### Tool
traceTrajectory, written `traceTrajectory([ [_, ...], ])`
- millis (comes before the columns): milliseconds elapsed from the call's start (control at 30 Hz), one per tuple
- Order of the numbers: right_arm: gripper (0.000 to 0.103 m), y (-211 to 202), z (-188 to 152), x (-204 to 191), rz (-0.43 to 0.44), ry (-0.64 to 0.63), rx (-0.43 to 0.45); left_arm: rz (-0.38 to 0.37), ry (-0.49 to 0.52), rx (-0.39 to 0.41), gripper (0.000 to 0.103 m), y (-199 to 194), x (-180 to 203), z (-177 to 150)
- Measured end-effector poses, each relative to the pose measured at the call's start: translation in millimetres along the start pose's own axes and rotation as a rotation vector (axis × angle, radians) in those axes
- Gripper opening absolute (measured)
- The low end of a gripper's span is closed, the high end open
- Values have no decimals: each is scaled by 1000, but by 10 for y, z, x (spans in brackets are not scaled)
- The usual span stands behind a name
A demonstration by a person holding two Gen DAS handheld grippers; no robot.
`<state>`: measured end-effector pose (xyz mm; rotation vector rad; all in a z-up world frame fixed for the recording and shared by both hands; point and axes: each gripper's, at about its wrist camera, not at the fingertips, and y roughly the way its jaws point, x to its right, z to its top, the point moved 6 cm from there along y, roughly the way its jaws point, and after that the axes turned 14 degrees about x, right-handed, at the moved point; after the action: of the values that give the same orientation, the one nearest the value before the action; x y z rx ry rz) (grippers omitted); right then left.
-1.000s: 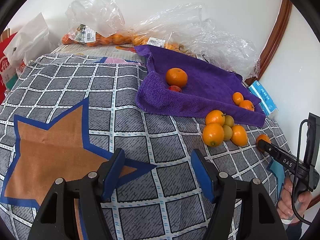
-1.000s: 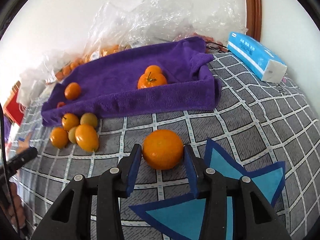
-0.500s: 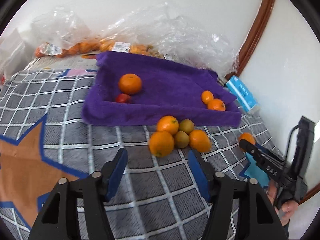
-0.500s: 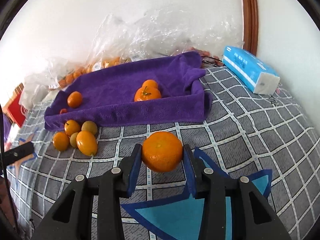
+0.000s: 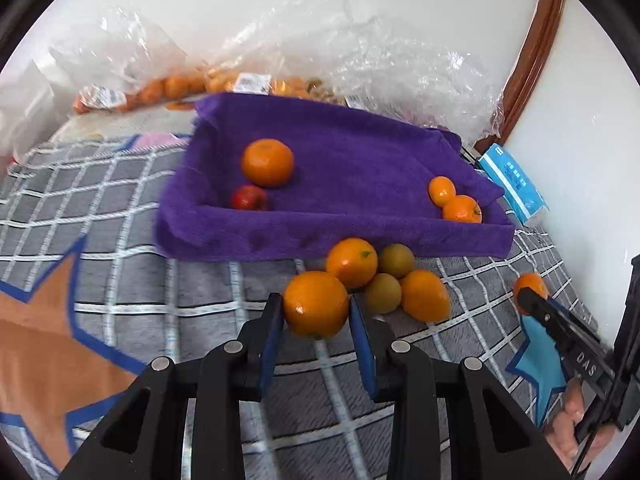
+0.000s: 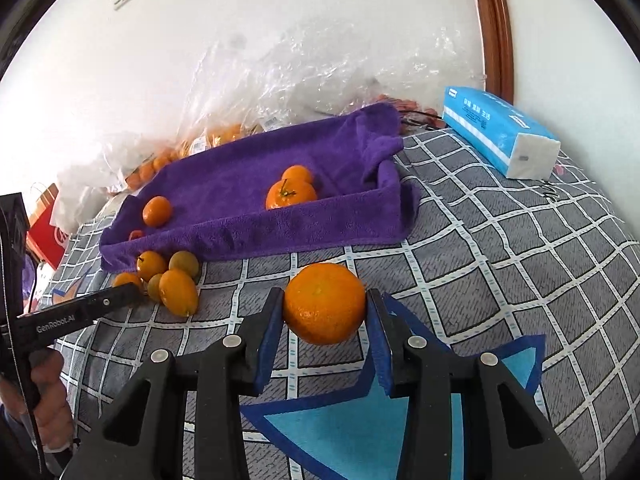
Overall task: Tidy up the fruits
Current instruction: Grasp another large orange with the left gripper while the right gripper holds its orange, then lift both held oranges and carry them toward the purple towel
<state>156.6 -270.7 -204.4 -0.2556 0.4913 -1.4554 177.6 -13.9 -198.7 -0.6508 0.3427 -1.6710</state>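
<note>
Left wrist view: an orange (image 5: 315,305) from the loose cluster (image 5: 384,280) sits between the pads of the left tongs (image 5: 316,316), whose jaws are closing on it; the blue pads already touch both its sides, so I judge the grip nearly made. It rests on the checked blanket (image 5: 200,292), just in front of the purple towel tray (image 5: 360,236), probably the collecting place, since 4 fruits already lie inside: a big mandarin (image 5: 267,162), a small red fruit (image 5: 249,198) and 2 small oranges (image 5: 454,200) at the right corner. The right wrist view shows the right tongs (image 6: 324,312) clamped on a second orange (image 6: 324,303), held in front of the tray's near wall. Clear bags of fruit (image 5: 180,88) line the wall behind, and a blue tissue pack (image 6: 500,132) lies to the right.
</note>
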Motion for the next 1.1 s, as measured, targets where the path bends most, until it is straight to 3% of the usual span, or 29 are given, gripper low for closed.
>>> traceTrajectory([
  [100, 40, -14, 1, 9, -3, 5, 7, 79, 48, 1, 32, -139, -165, -30],
  [233, 40, 2, -7, -28, -3, -14, -2, 111, 68, -9, 32, -172, -301, -94],
  [700, 40, 5, -20, -33, -14, -21, -4, -27, -109, 22, 32, -73, -448, -111],
  [1100, 40, -34, 2, -20, -25, -27, 15, -26, -96, 120, 32, -255, -413, -30],
])
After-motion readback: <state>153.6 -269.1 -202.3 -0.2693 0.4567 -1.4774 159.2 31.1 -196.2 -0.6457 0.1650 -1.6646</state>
